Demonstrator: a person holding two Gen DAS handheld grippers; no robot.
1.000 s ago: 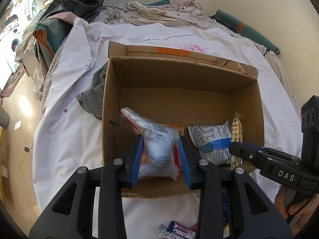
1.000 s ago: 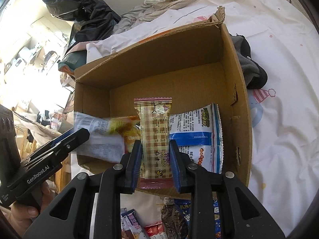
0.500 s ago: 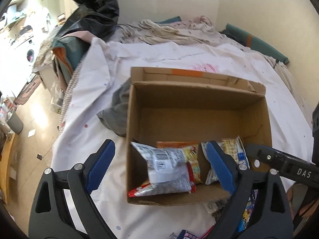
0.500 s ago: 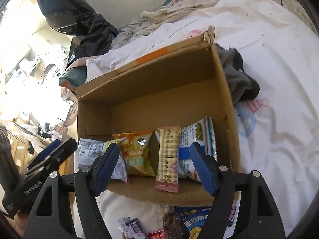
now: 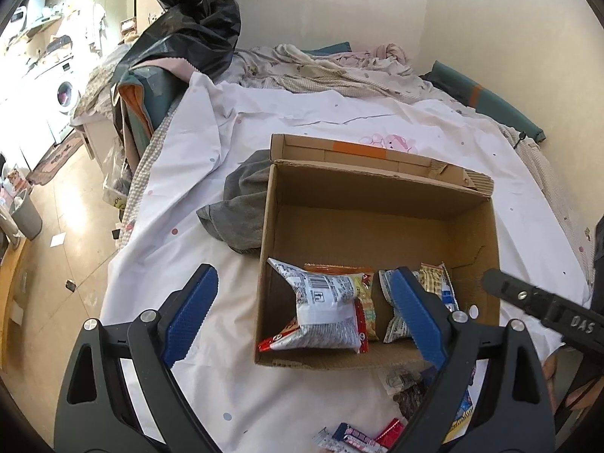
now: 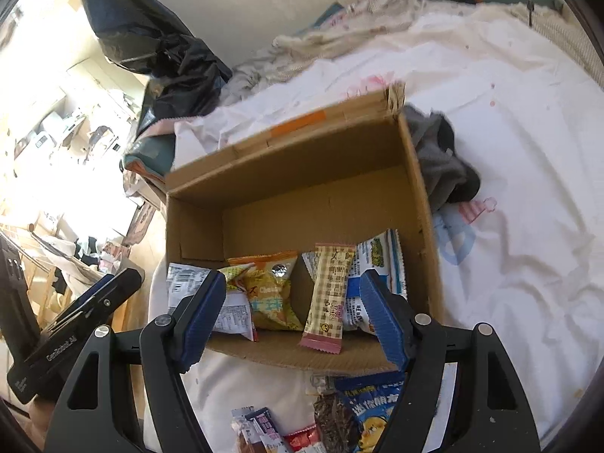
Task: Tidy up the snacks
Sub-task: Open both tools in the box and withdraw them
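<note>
An open cardboard box (image 5: 377, 188) (image 6: 302, 162) stands on a white bedsheet. Inside, along its near wall, lean a white-and-grey snack bag (image 5: 324, 313) (image 6: 188, 283), an orange-yellow bag (image 6: 270, 290), a tan checked bar (image 6: 330, 294) and a blue-white bag (image 6: 377, 264) (image 5: 396, 324). My left gripper (image 5: 302, 324) is open and empty, above the box's near edge. My right gripper (image 6: 296, 315) is open and empty, also above the near edge. Loose snacks (image 6: 355, 411) (image 5: 355, 436) lie on the sheet in front of the box.
A grey garment (image 5: 238, 207) (image 6: 441, 162) lies against the box's side. Crumpled bedding (image 5: 332, 68) and a black plastic bag (image 5: 188, 19) are at the back. The bed edge drops to the floor (image 5: 56, 264) on the left.
Both grippers opened and let go of their snacks: the white-grey bag and the checked bar now rest in the box. Both grippers pulled back and up from the box.
</note>
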